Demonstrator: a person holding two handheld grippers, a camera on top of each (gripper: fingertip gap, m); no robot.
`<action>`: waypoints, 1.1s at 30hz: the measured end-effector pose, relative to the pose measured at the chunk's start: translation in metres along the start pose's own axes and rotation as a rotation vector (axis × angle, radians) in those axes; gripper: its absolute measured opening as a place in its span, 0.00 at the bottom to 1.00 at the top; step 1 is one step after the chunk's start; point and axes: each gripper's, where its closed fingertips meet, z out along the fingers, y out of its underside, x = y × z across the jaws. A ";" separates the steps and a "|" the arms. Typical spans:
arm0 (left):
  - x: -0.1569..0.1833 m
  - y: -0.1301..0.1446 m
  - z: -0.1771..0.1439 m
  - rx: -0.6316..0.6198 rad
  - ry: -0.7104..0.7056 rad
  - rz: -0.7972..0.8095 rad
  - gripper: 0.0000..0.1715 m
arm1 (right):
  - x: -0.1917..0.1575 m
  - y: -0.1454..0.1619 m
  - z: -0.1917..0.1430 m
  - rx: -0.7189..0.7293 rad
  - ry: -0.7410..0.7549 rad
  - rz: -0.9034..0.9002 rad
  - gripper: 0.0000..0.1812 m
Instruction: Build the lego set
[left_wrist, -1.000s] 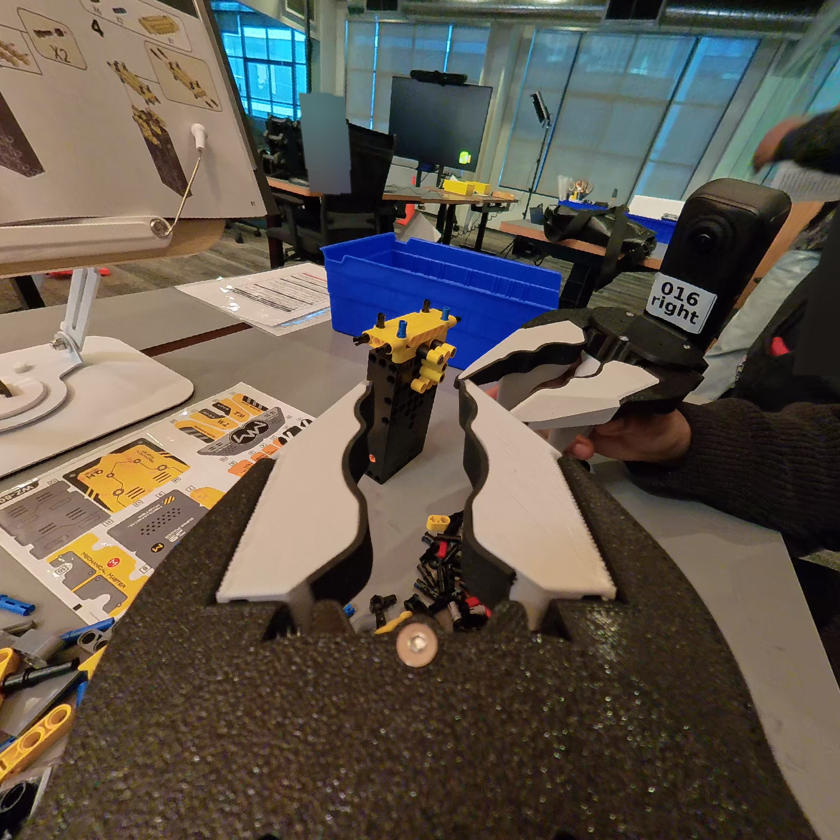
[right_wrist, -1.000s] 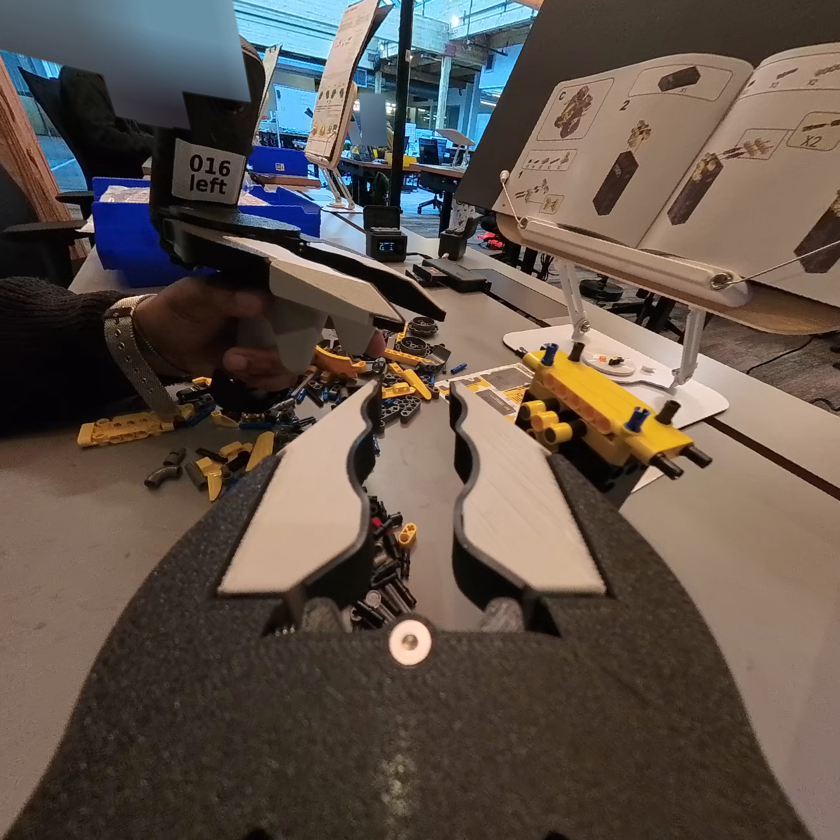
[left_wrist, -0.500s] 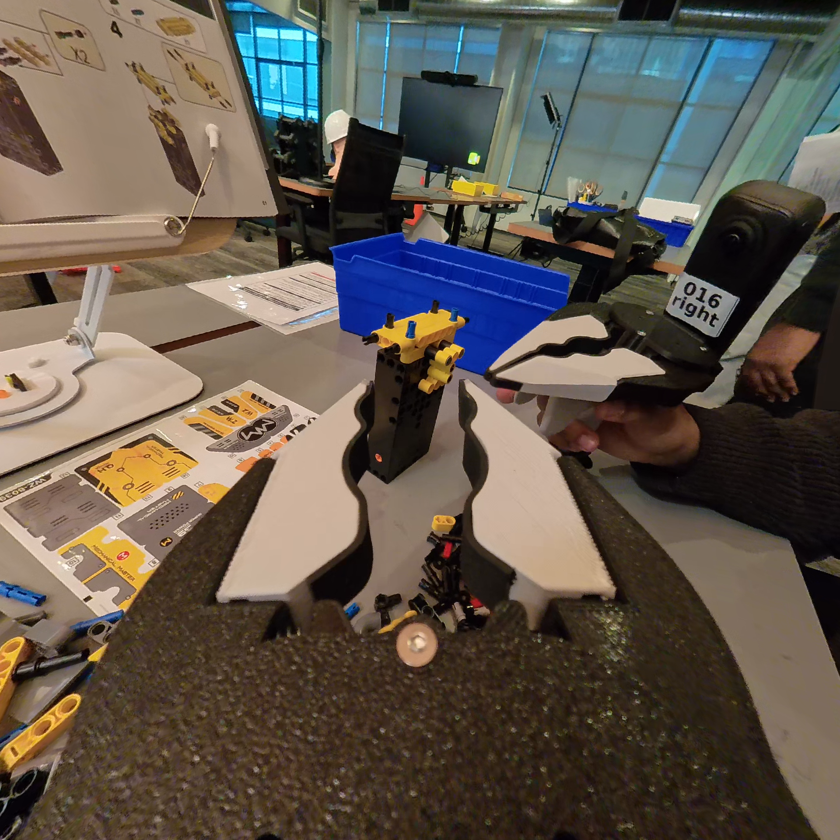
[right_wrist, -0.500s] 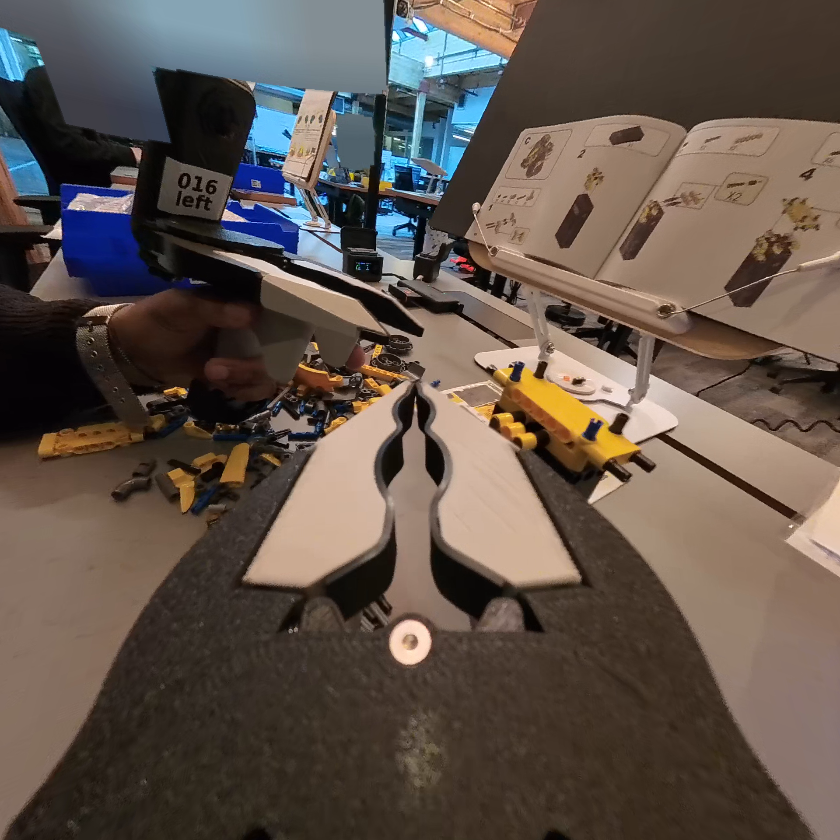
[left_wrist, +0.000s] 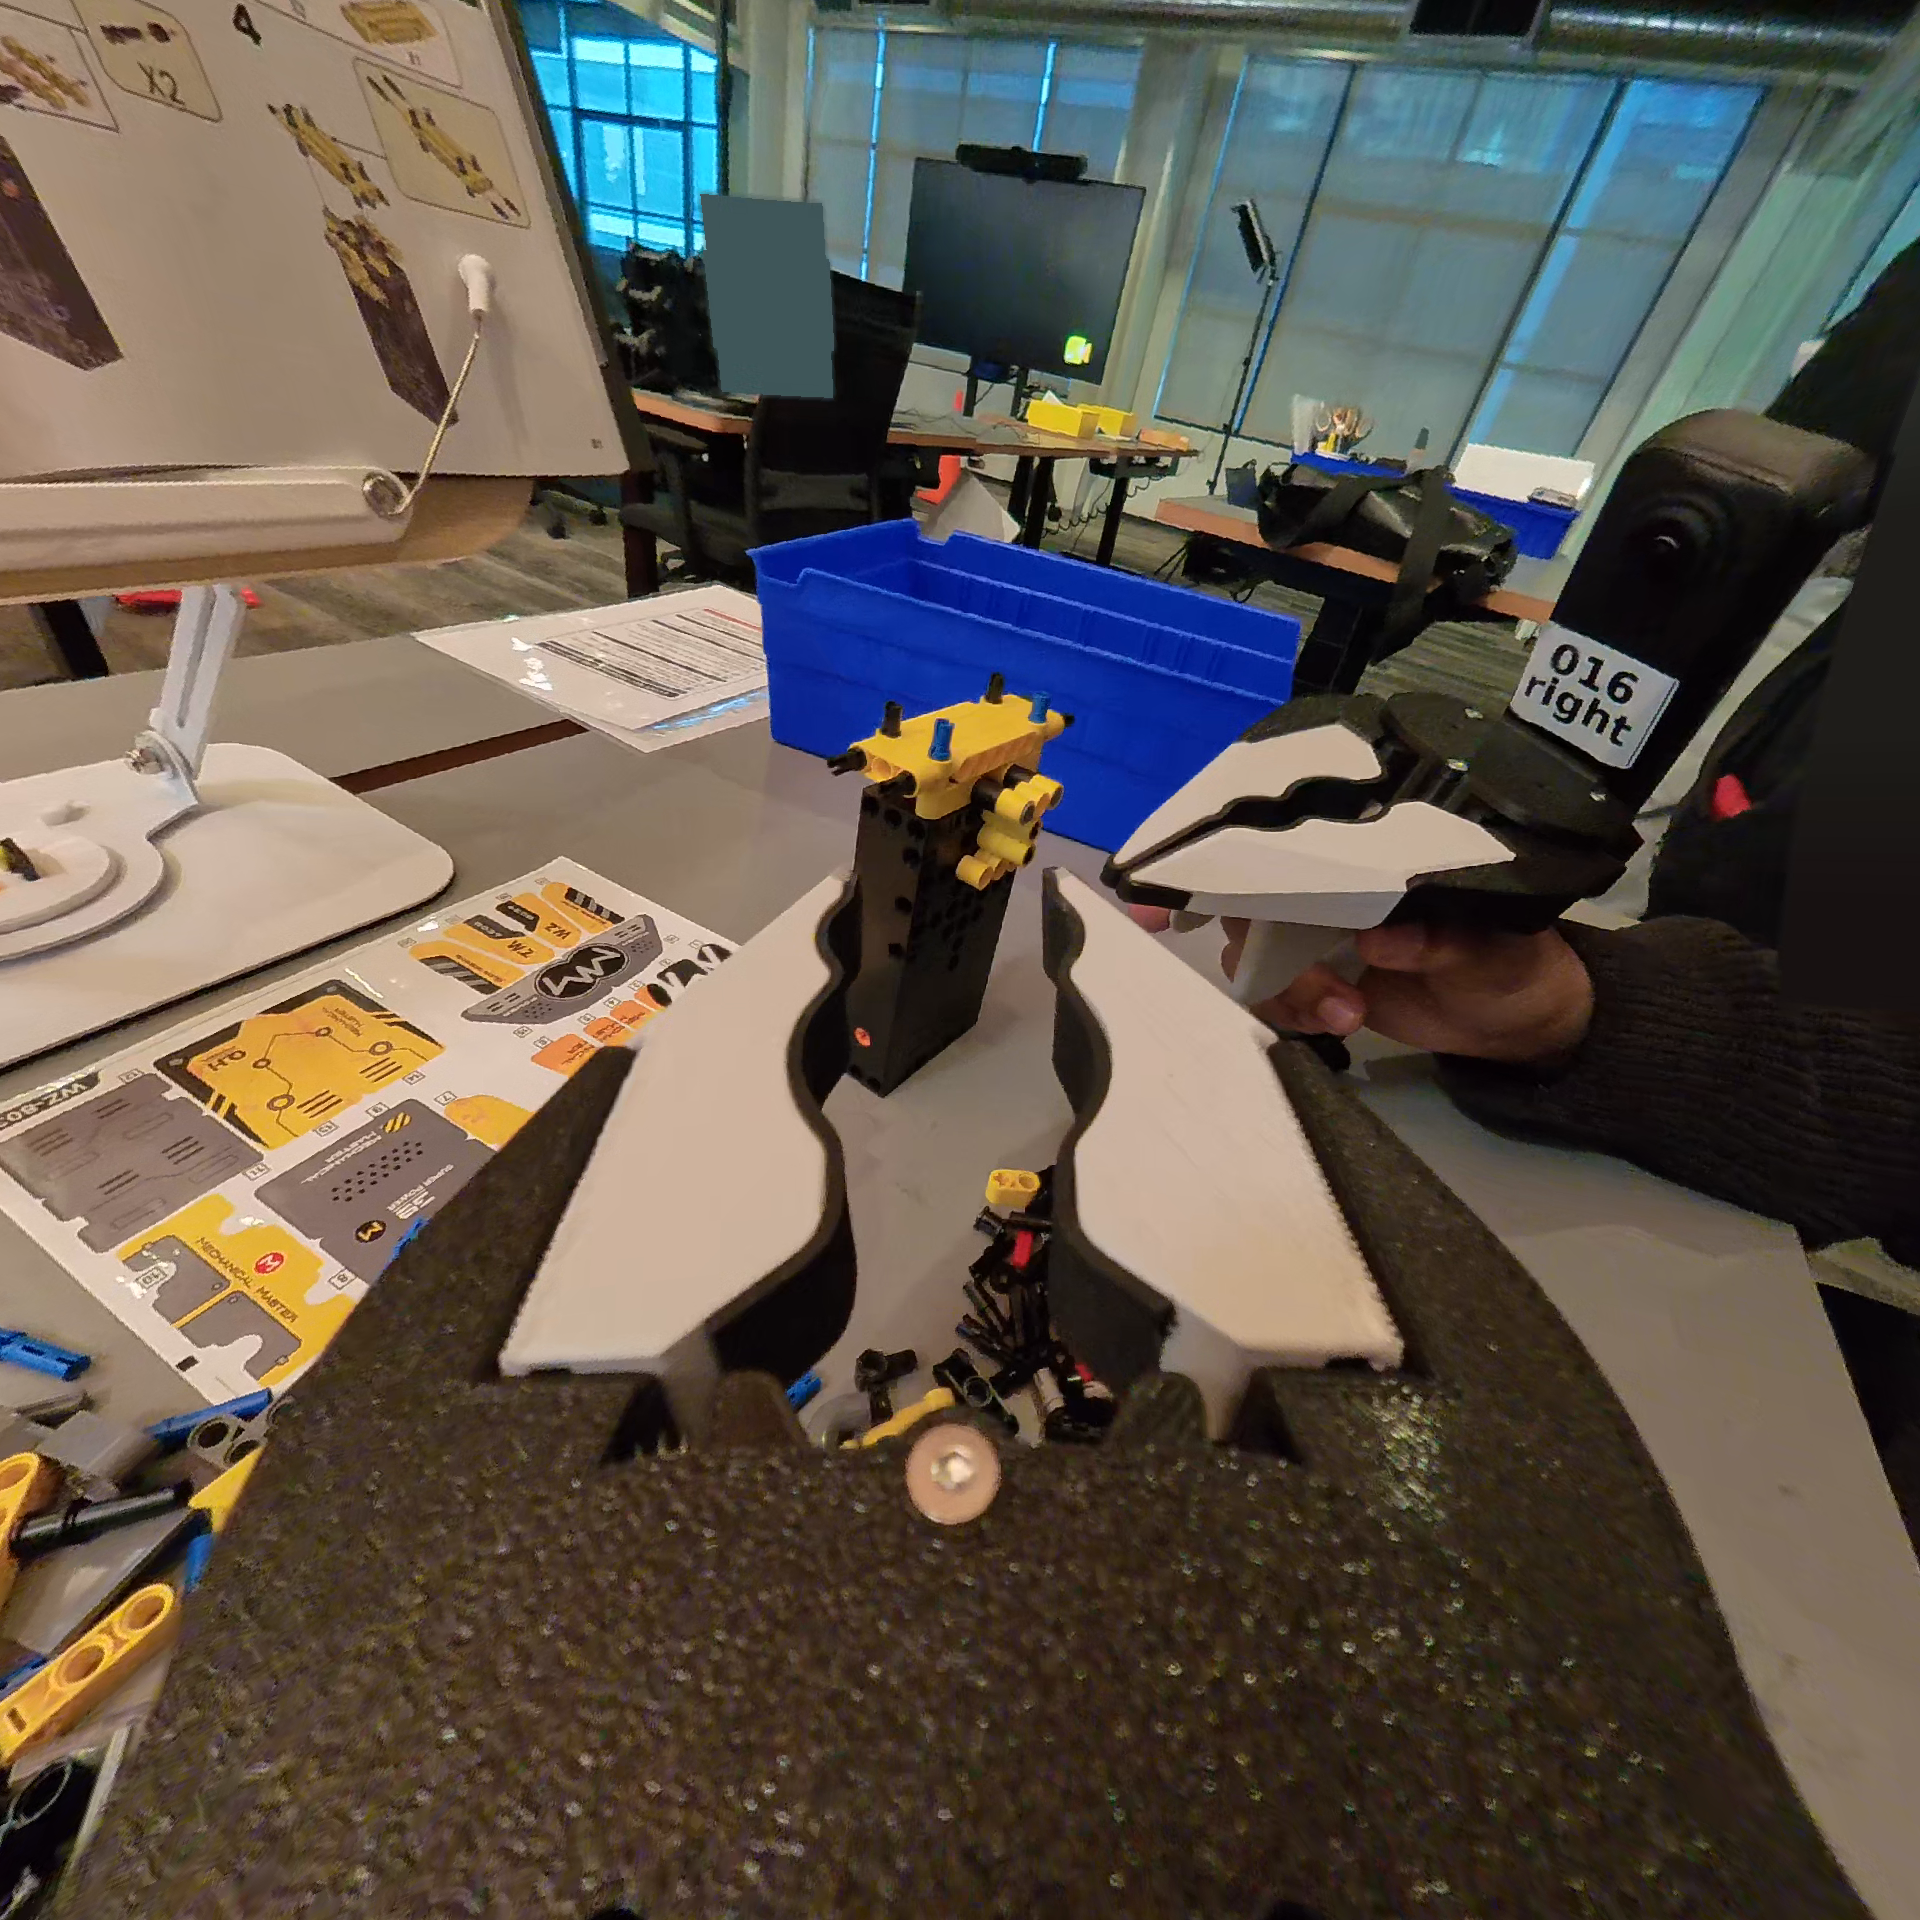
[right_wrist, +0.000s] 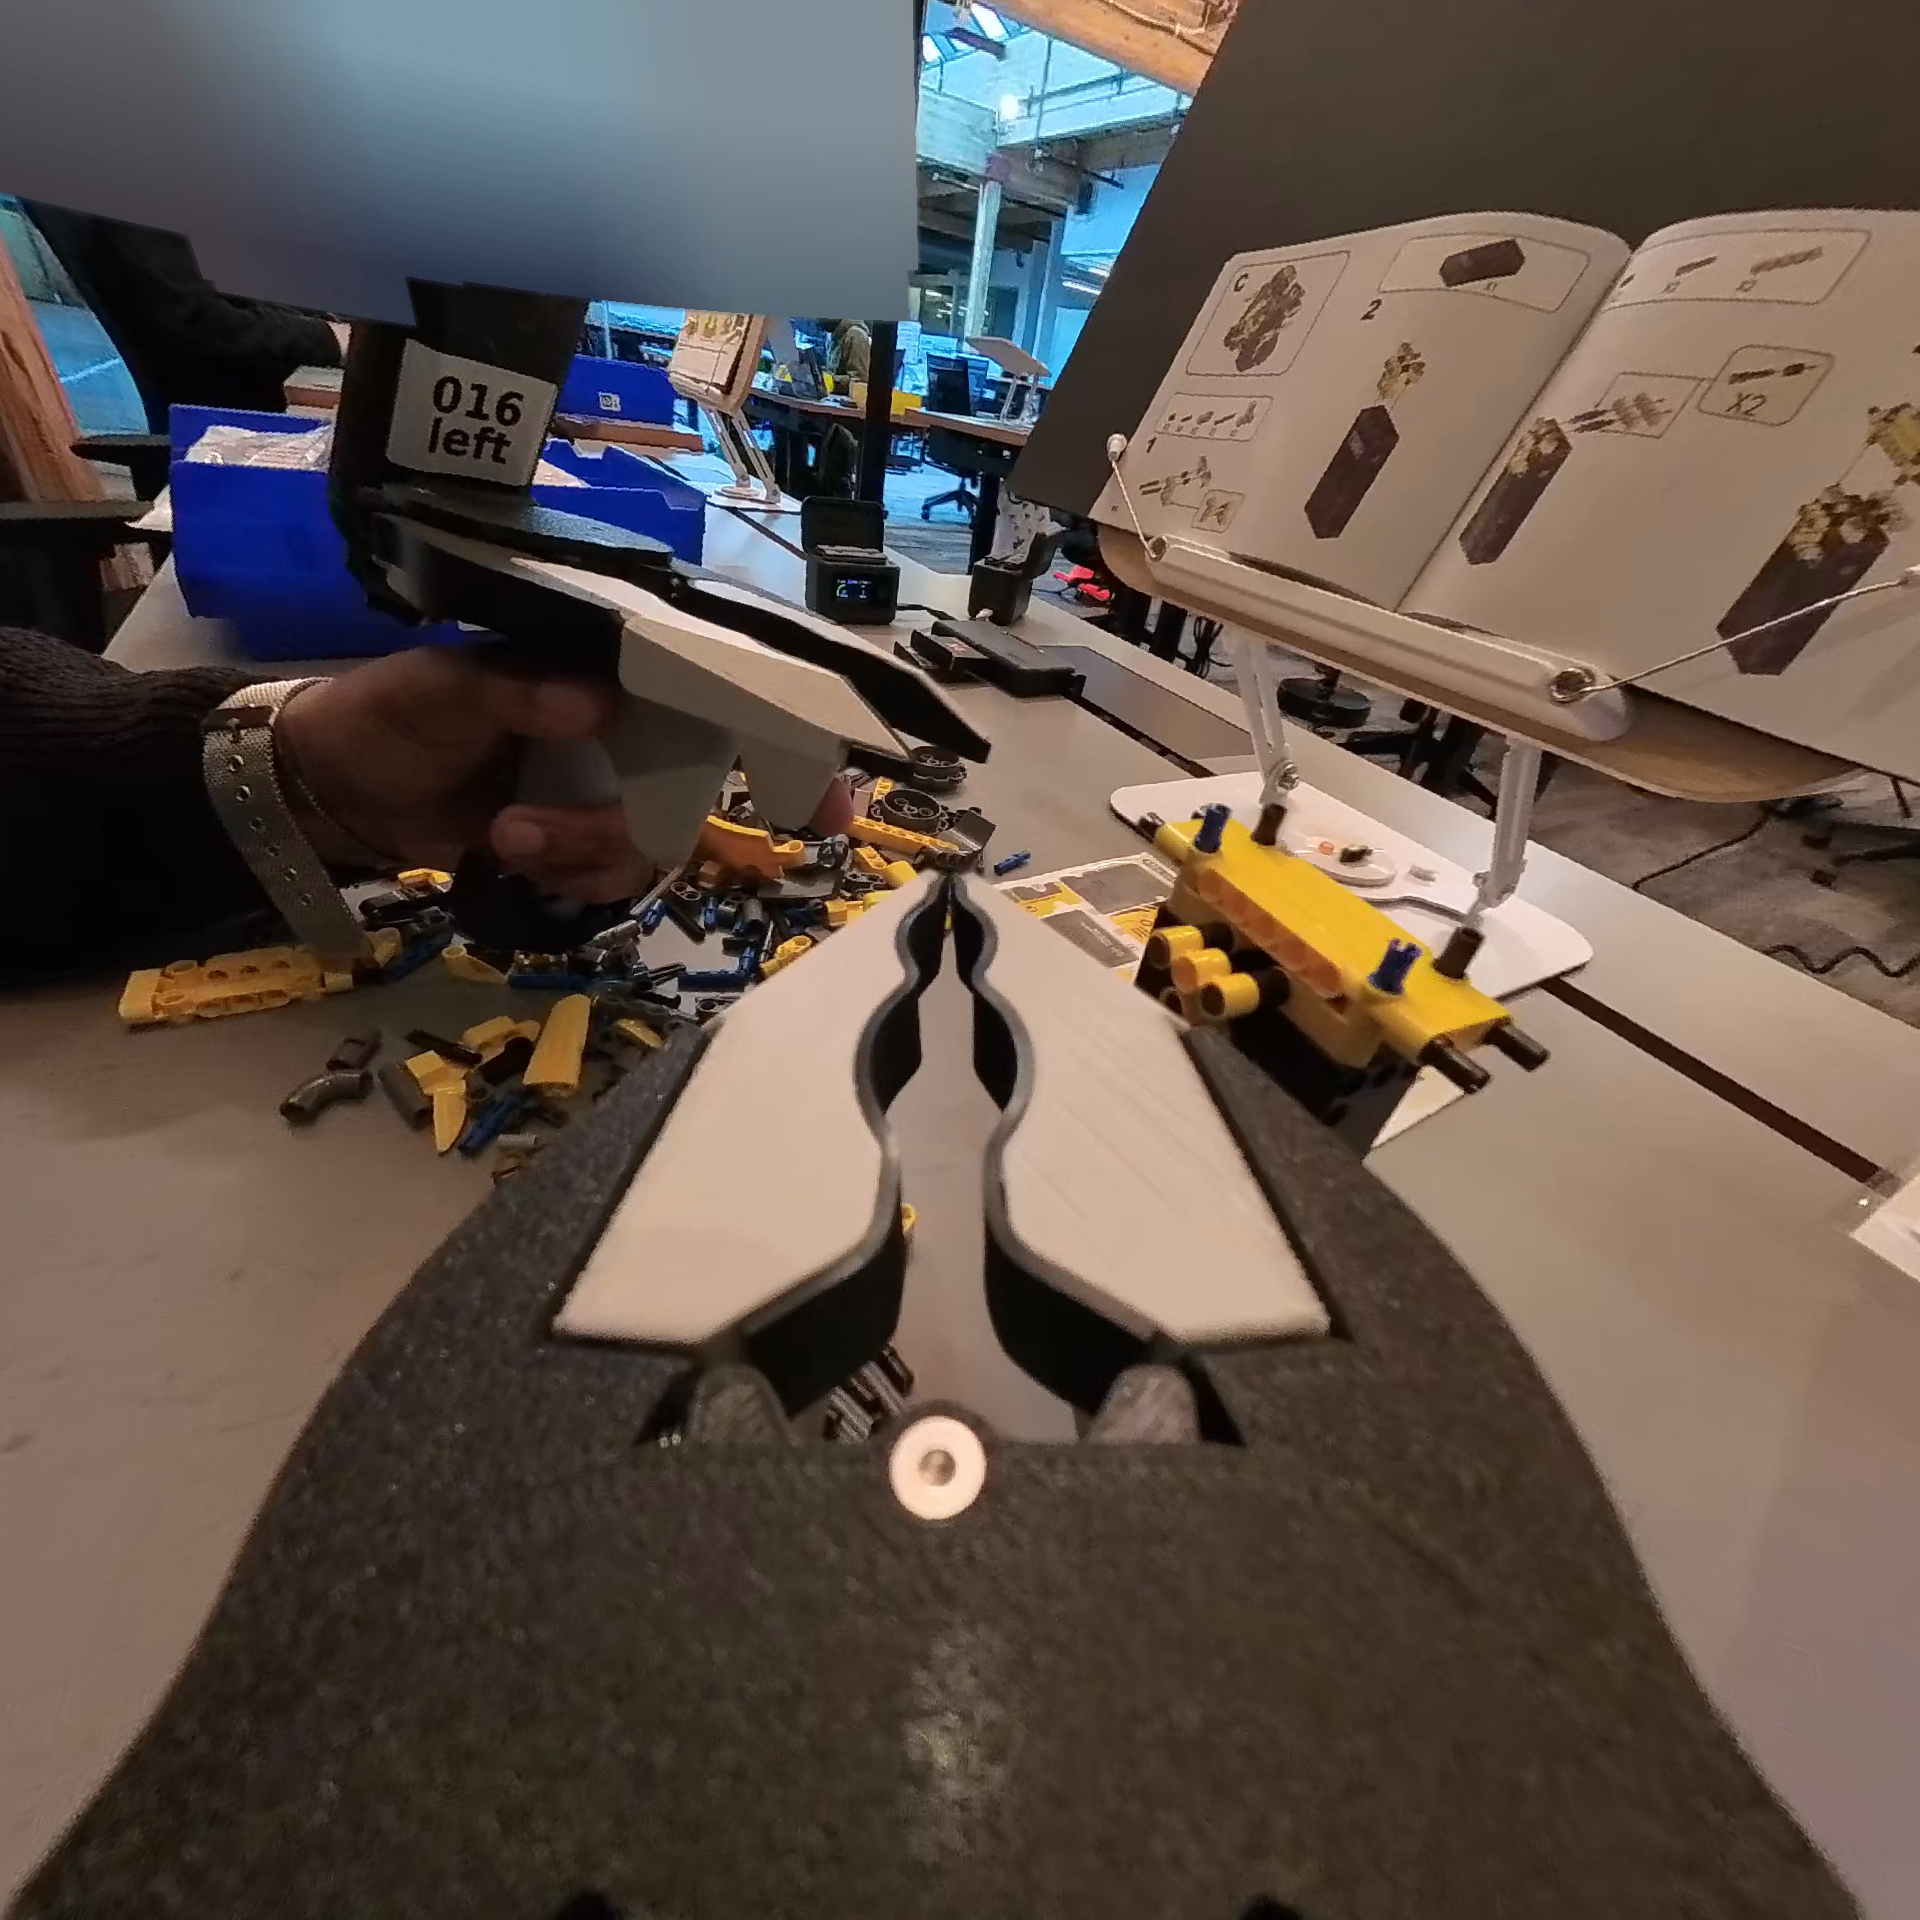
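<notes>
A tall black block model with a yellow beam top (left_wrist: 925, 935) stands on the grey table (left_wrist: 675, 810), just past my left gripper's tips. My left gripper (left_wrist: 945, 883) is open and empty, hovering over a small heap of black, red and yellow pins (left_wrist: 1013, 1330). My right gripper (right_wrist: 951, 883) is shut, with nothing visible between its tips. It hangs above the table just left of the model (right_wrist: 1330, 956). In the left wrist view the right gripper (left_wrist: 1127, 883) sits to the right of the model, near its top. The left gripper (right_wrist: 940, 748) also shows in the right wrist view.
A blue bin (left_wrist: 1039, 644) stands behind the model. An open instruction booklet on a white stand (left_wrist: 260, 260) is at the left, also seen in the right wrist view (right_wrist: 1507, 416). A sticker sheet (left_wrist: 312, 1091) lies flat. Loose yellow, black and blue parts (right_wrist: 623, 966) are scattered about. There is about 4 cm between the tips of the two grippers.
My right gripper has gone from open to shut and has shifted a little beside the model. My left gripper has stayed open in nearly the same place.
</notes>
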 end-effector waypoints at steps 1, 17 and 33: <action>0.000 0.000 0.000 0.002 0.004 -0.004 0.20 | 0.000 0.000 0.000 0.000 -0.002 0.005 0.00; 0.025 0.002 0.000 -0.019 0.128 -0.010 0.04 | -0.006 -0.012 -0.005 0.116 -0.150 0.210 0.09; 0.072 -0.009 -0.012 0.052 0.413 -0.054 0.06 | -0.034 -0.040 -0.026 0.259 -0.485 0.410 0.11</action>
